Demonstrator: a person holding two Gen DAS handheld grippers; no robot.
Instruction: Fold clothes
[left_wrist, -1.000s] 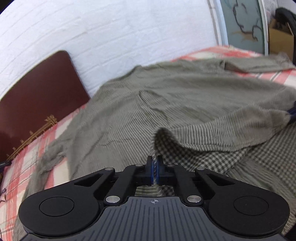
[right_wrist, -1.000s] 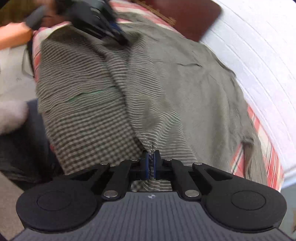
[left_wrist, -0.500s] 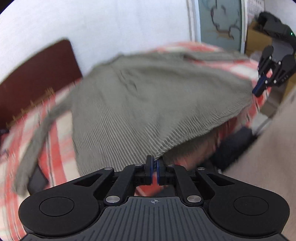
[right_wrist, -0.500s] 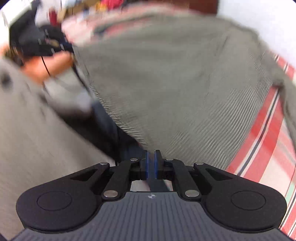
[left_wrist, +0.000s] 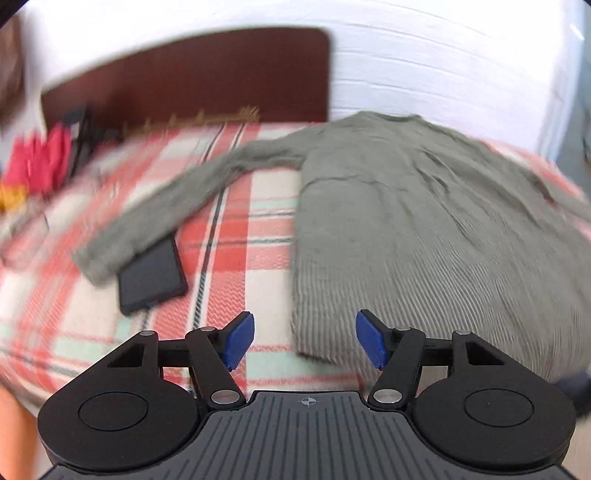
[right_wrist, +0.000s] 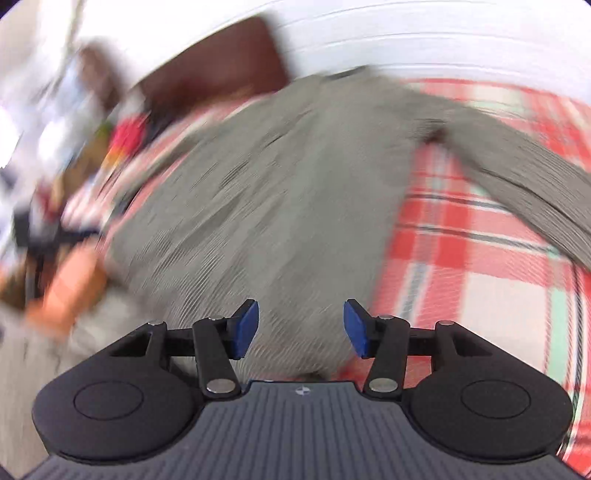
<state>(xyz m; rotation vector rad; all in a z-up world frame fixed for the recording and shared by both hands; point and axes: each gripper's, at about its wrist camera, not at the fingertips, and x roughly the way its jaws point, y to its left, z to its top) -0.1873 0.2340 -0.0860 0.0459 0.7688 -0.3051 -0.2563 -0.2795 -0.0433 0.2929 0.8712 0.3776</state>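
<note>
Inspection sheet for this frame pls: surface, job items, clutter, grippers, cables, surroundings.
Surface: bed with red plaid cover.
Job's things: grey shirt spread flat on the cover, sleeves out to both sides, not yet folded.
Clutter: dark phone under the left cuff; blurred red items near the headboard, too smeared to identify.
Grippers: left hand-held gripper open, empty, at the shirt's hem corner; right hand-held gripper open, empty, over the hem.
Cables: thin lead at the phone's near end, faint; otherwise nothing seen.
Surroundings: dark brown headboard, white brick wall.
</note>
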